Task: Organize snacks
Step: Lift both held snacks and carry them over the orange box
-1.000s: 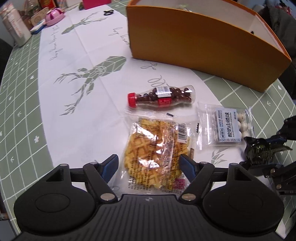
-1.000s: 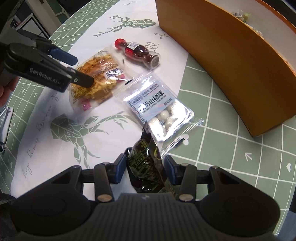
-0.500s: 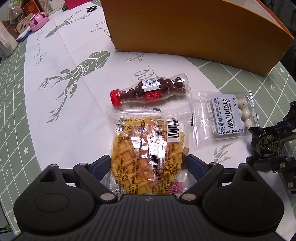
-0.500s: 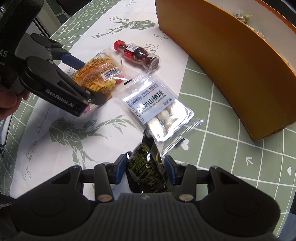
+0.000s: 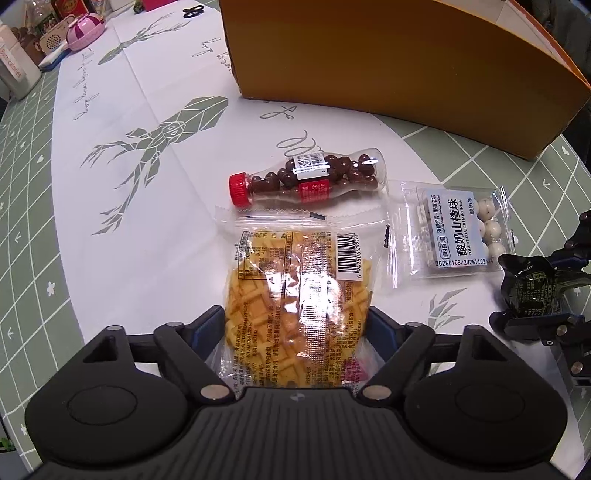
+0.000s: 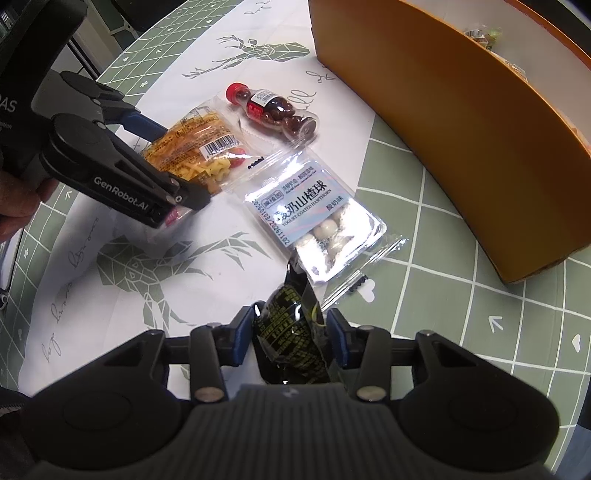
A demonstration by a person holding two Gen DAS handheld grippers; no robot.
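Note:
A clear packet of yellow waffle (image 5: pixel 295 280) lies on the white cloth. My left gripper (image 5: pixel 295 325) straddles its near half, jaws closing, both blue pads against its sides. In the right wrist view the same left gripper (image 6: pixel 183 166) sits over the waffle packet (image 6: pixel 199 133). My right gripper (image 6: pixel 289 332) has its jaws closing on a black snack packet (image 6: pixel 291 328), pads pressing both sides. A red-capped bottle of chocolate beans (image 5: pixel 314 177) and a packet of white hawthorn balls (image 5: pixel 454 232) lie loose beyond. The orange box (image 5: pixel 388 66) stands behind them.
Inside the orange box (image 6: pixel 461 129) a few wrapped snacks (image 6: pixel 484 35) show at the far end. A pink object (image 5: pixel 85 29), a white container (image 5: pixel 14 74) and scissors (image 5: pixel 194 11) sit at the table's far left. A hand (image 6: pixel 14 199) holds the left gripper.
The left gripper came down and forward over the waffle packet, so its pads now hug the packet's sides. The right gripper stayed put, jaws slightly tighter on the black packet.

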